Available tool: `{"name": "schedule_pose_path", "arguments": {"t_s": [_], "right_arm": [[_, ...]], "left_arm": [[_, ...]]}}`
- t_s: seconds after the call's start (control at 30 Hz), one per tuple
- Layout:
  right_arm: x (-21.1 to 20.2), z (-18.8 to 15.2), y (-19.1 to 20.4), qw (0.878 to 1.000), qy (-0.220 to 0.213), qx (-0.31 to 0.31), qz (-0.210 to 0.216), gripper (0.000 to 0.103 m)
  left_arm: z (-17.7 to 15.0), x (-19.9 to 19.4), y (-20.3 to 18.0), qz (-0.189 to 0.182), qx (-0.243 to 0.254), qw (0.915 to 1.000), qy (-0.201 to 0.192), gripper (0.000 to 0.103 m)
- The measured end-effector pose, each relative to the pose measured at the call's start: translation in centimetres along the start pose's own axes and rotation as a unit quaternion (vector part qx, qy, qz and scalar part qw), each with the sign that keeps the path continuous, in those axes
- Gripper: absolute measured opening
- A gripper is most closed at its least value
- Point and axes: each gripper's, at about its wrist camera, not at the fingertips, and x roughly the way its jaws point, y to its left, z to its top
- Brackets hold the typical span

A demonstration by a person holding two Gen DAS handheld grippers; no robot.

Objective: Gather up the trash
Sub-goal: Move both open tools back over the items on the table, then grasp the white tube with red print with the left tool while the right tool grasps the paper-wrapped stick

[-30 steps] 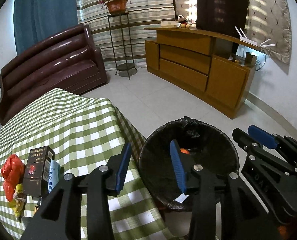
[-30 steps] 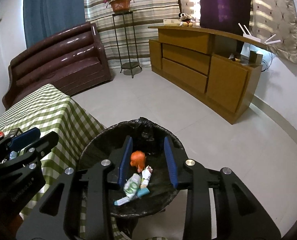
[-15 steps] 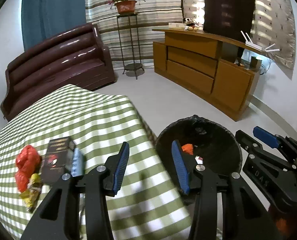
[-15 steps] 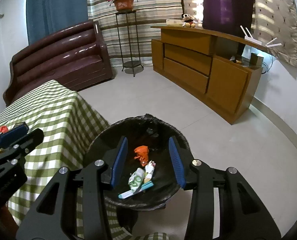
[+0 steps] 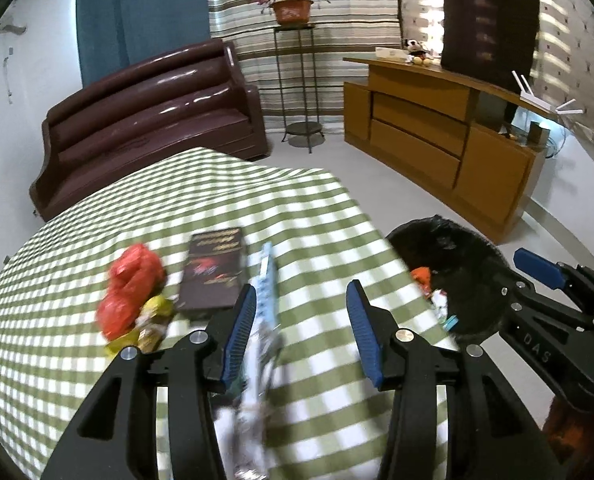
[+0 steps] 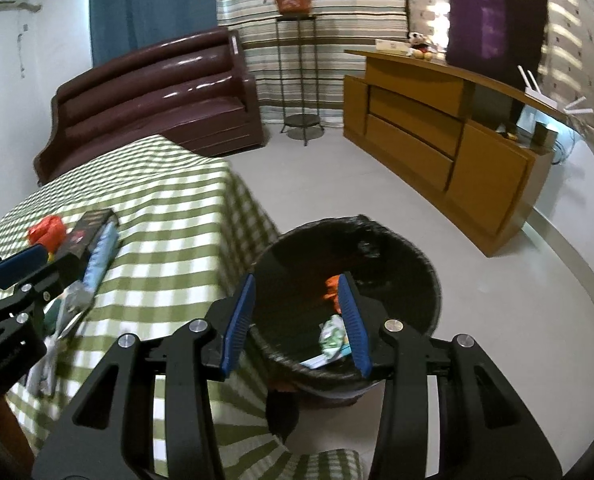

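Pale tiled floor (image 6: pixel 477 280) and white walls (image 5: pixel 33 60). A dark brown leather sofa (image 5: pixel 149 120) stands at the left; a wooden sideboard (image 5: pixel 449 140) at the right. Between them — a metal plant stand (image 5: pixel 297 88) bearing a potted plant (image 5: pixel 291 6), before striped curtains (image 5: pixel 337 20) lit by daylight.

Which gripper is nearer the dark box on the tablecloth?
Left. The left gripper hangs over the table just beside the dark box; the right gripper is off the table's edge, above the bin.
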Motion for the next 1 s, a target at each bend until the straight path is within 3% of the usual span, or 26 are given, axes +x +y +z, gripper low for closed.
{"name": "schedule_pose_path", "arguments": {"t_s": [0.57,1.0], "right_arm": [[-1.6,-2.1,7.5,0.998,0.018,-0.047,0.038,0.042],[-1.9,-3.1,9.9,0.997,0.027,-0.053,0.046,0.042]], "left_arm": [[-5.2,-1.7,6.6,0.036,-0.036,0.9982,0.033,0.05],[-6.4,-1.2,7.9,0.006,-0.038,0.9982,0.046,0.05]]}}
